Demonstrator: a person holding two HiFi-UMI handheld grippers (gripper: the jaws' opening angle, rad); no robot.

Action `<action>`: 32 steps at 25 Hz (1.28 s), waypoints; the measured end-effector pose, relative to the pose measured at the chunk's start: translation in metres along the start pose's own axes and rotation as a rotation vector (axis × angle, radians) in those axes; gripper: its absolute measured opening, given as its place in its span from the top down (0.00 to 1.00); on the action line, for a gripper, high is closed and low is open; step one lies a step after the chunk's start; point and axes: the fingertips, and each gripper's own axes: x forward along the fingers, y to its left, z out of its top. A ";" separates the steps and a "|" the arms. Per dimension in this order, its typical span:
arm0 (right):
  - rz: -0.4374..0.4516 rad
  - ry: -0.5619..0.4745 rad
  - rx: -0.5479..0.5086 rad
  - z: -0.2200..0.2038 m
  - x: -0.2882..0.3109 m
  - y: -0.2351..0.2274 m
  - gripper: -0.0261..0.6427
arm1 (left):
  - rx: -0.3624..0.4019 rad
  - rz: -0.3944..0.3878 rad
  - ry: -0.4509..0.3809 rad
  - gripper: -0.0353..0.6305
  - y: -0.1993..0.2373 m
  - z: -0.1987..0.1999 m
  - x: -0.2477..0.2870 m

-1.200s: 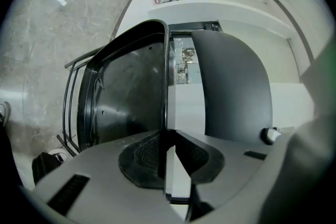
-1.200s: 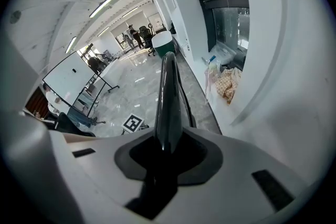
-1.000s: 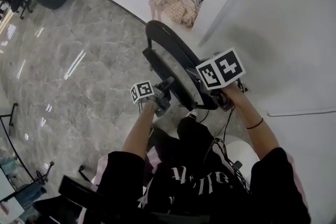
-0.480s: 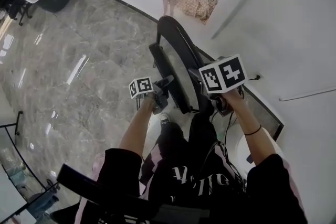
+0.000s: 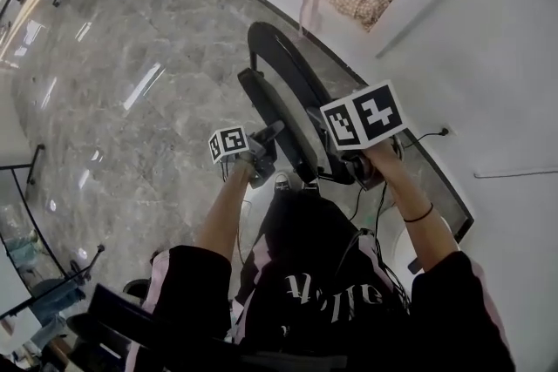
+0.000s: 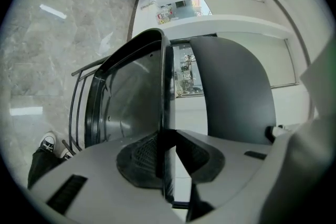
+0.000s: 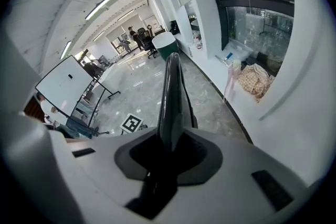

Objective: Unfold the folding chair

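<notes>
You hold the chair [image 5: 283, 131] upright in front of you, over the grey floor [image 5: 131, 100] and just beside the white wall [image 5: 488, 57]. It is folded flat, with its two big parts lying close together. I cannot see if its legs touch the floor.

Your left gripper [image 6: 167, 152] pinches one thin black edge of the chair. Your right gripper [image 7: 169, 147] pinches another thin edge, on the side nearer the wall. Both press tight on the chair, so neither is empty.

To open it well, I think you should first rest the legs on the floor. Then pull the two edges apart slowly, one hand each way. Hold on tight, because the edges are thin and smooth and may slip out. Give the chair room away from the wall, and mind your shoe [image 6: 48, 141] below it.
</notes>
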 end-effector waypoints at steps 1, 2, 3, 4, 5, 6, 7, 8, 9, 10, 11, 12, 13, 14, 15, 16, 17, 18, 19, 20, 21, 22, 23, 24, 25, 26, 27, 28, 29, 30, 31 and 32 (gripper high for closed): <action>0.007 0.007 -0.007 0.000 0.003 0.000 0.83 | -0.004 0.013 -0.012 0.85 0.003 0.000 -0.001; 0.015 0.013 -0.016 0.001 0.006 0.001 0.83 | -0.009 0.027 -0.023 0.85 0.005 0.001 -0.003; 0.024 0.019 -0.028 0.002 0.008 0.003 0.83 | -0.013 0.038 -0.034 0.85 0.008 0.002 -0.005; 0.031 0.024 -0.041 0.003 0.010 0.004 0.83 | -0.018 0.046 -0.044 0.84 0.009 0.002 -0.007; 0.037 0.028 -0.054 0.003 0.010 0.006 0.83 | -0.024 0.048 -0.053 0.84 0.009 0.001 -0.009; 0.042 0.030 -0.066 0.003 0.010 0.009 0.83 | -0.028 0.046 -0.059 0.84 0.009 0.000 -0.011; 0.046 0.030 -0.077 0.002 0.010 0.014 0.83 | -0.030 0.042 -0.061 0.84 0.009 -0.002 -0.015; 0.048 0.029 -0.085 0.000 0.011 0.020 0.83 | -0.028 0.039 -0.060 0.84 0.011 -0.003 -0.020; 0.049 0.028 -0.092 -0.002 0.012 0.026 0.83 | -0.025 0.035 -0.058 0.84 0.012 -0.004 -0.026; 0.048 0.028 -0.096 -0.002 0.014 0.031 0.83 | -0.022 0.032 -0.056 0.84 0.014 -0.003 -0.030; 0.045 0.029 -0.099 -0.003 0.015 0.034 0.83 | -0.020 0.027 -0.055 0.84 0.015 -0.002 -0.033; 0.042 0.031 -0.099 -0.003 0.017 0.035 0.83 | -0.020 0.021 -0.052 0.84 0.017 -0.001 -0.033; 0.039 0.032 -0.095 -0.004 0.019 0.036 0.83 | -0.021 0.015 -0.045 0.84 0.019 -0.001 -0.033; 0.035 0.033 -0.087 -0.005 0.020 0.040 0.83 | -0.021 0.009 -0.033 0.84 0.020 -0.001 -0.036; 0.032 0.031 -0.076 -0.005 0.022 0.046 0.83 | -0.020 0.005 -0.018 0.84 0.021 -0.002 -0.043; 0.032 0.027 -0.063 -0.005 0.023 0.054 0.83 | -0.015 0.000 -0.001 0.84 0.022 0.000 -0.051; 0.035 0.021 -0.047 -0.004 0.024 0.063 0.83 | -0.008 -0.006 0.018 0.84 0.022 0.002 -0.060; 0.044 0.013 -0.029 -0.002 0.026 0.070 0.83 | 0.003 -0.013 0.038 0.84 0.022 0.006 -0.068; 0.058 0.006 -0.008 -0.001 0.027 0.076 0.82 | 0.016 -0.019 0.060 0.84 0.022 0.010 -0.074; 0.070 -0.001 0.017 -0.002 0.029 0.081 0.81 | 0.029 -0.025 0.086 0.84 0.024 0.012 -0.080; 0.075 -0.007 0.040 -0.005 0.031 0.085 0.80 | 0.042 -0.029 0.112 0.84 0.026 0.013 -0.084; 0.070 -0.016 0.062 -0.008 0.033 0.088 0.80 | 0.052 -0.035 0.136 0.84 0.029 0.014 -0.089; 0.062 -0.030 0.084 -0.009 0.034 0.089 0.80 | 0.061 -0.043 0.155 0.84 0.031 0.017 -0.094; 0.059 -0.049 0.108 -0.009 0.036 0.090 0.80 | 0.065 -0.054 0.167 0.84 0.033 0.020 -0.101; 0.062 -0.070 0.133 -0.008 0.038 0.091 0.80 | 0.064 -0.067 0.175 0.84 0.036 0.023 -0.108; 0.067 -0.087 0.151 -0.007 0.039 0.093 0.80 | 0.058 -0.081 0.180 0.84 0.038 0.025 -0.115; 0.068 -0.098 0.158 -0.007 0.040 0.095 0.80 | 0.050 -0.095 0.185 0.84 0.041 0.025 -0.122; 0.066 -0.101 0.155 -0.006 0.041 0.097 0.80 | 0.043 -0.108 0.188 0.84 0.043 0.026 -0.128; 0.064 -0.100 0.152 -0.006 0.042 0.098 0.80 | 0.037 -0.120 0.189 0.84 0.045 0.027 -0.135; 0.062 -0.099 0.155 -0.007 0.042 0.097 0.80 | 0.034 -0.129 0.188 0.84 0.048 0.029 -0.142; 0.060 -0.099 0.167 -0.008 0.043 0.093 0.80 | 0.030 -0.133 0.184 0.84 0.053 0.032 -0.151; 0.055 -0.102 0.188 -0.011 0.043 0.086 0.81 | 0.027 -0.127 0.175 0.84 0.061 0.035 -0.160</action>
